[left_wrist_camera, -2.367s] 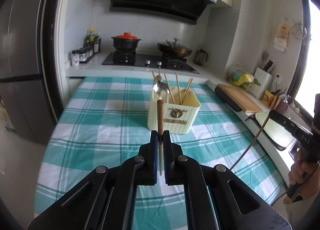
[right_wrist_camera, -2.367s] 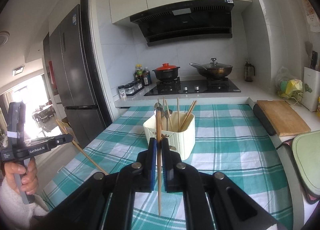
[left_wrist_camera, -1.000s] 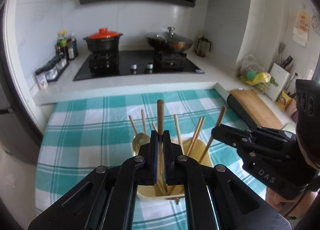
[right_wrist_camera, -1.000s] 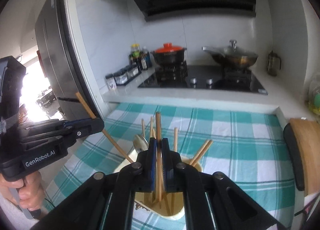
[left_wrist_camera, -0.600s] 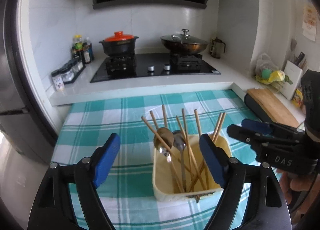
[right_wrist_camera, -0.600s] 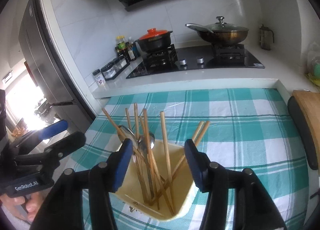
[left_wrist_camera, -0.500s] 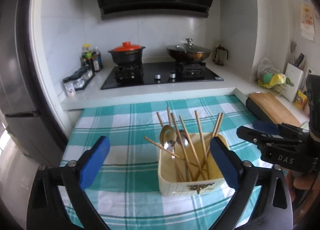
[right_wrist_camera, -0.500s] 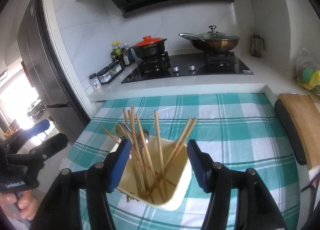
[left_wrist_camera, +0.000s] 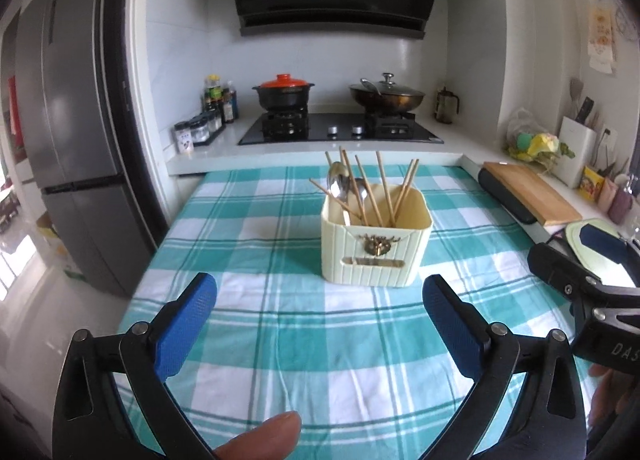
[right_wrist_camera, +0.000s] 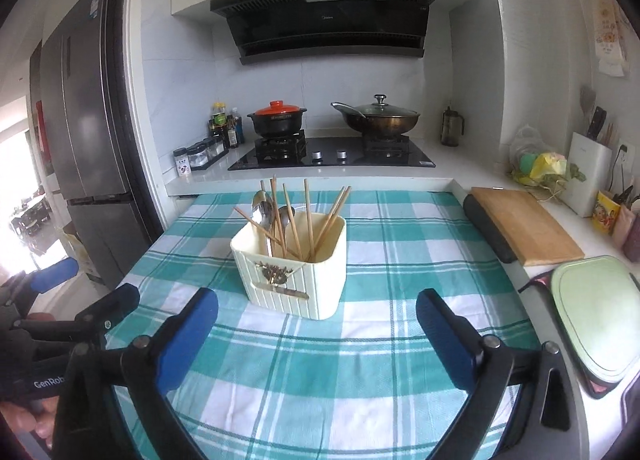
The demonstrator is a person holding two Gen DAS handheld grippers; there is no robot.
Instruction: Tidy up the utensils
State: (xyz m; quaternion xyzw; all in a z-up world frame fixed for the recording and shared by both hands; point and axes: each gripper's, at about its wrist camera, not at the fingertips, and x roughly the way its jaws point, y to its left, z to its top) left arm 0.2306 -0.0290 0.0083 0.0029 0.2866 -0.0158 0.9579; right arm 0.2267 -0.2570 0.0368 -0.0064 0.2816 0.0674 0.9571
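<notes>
The utensils (left_wrist_camera: pixel 362 190) stand leaning in the cream holder (left_wrist_camera: pixel 376 244) at the frame's centre, probably for tidy storage, while the left gripper (left_wrist_camera: pixel 320 316) and right gripper (right_wrist_camera: pixel 318 326) gape wide, holding nothing.

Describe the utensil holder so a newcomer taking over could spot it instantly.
Start at the table with the teal-and-white checked cloth in front of the stove. The utensil holder stands alone near its middle: a cream ribbed square tub holding wooden chopsticks and metal spoons. A small brass ornament on its front marks it.
</notes>
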